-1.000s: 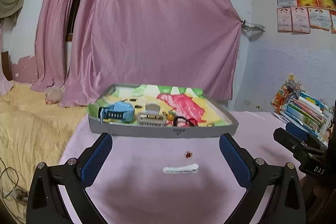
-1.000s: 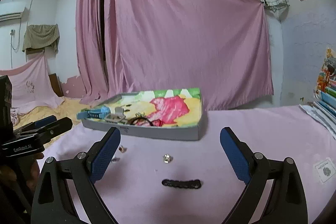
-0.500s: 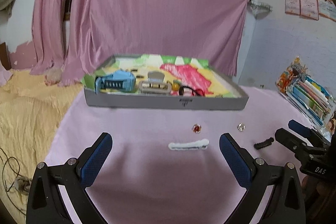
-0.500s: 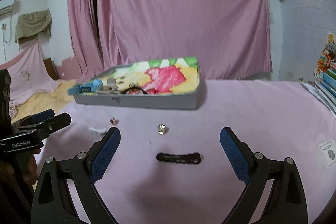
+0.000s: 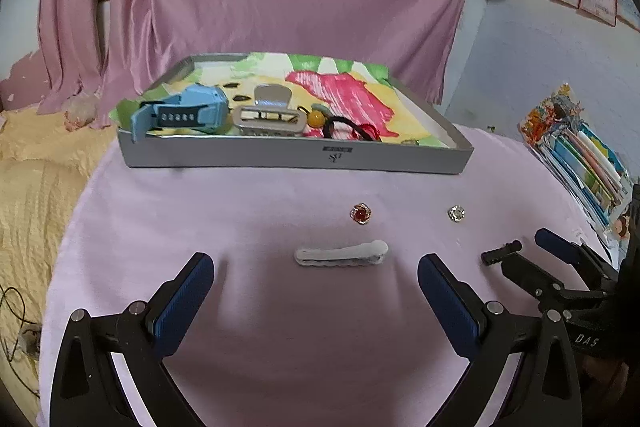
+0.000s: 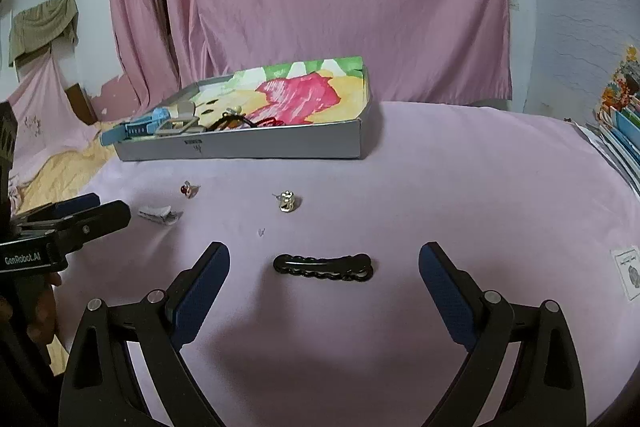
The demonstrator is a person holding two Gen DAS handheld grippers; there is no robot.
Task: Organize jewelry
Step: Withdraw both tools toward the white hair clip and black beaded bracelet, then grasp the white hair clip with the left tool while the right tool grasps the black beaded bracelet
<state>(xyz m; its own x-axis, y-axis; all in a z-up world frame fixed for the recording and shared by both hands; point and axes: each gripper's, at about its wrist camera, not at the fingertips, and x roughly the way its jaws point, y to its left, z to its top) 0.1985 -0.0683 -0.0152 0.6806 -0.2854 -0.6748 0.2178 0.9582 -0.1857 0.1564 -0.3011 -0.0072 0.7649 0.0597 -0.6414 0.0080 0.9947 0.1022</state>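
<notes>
With both jaws spread wide and empty, the left gripper [image 5: 316,279] is best lowered squarely over the white hair clip [image 5: 341,254] — lying on the pink cloth [image 5: 240,211] short of the tray [image 5: 296,157] — the right gripper [image 6: 324,277] likewise over the black clip [image 6: 323,267].

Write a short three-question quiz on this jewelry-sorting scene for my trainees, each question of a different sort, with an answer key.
1. True or false: the white hair clip already lies inside the grey tray.
2. Which item lies in line between the fingers of the right gripper? A) red-stone earring B) black hair clip C) blue watch
3. Fill in: both the left gripper and the right gripper are ____.

Key: 1 false, it lies on the pink cloth; 2 B; 3 open.
</notes>
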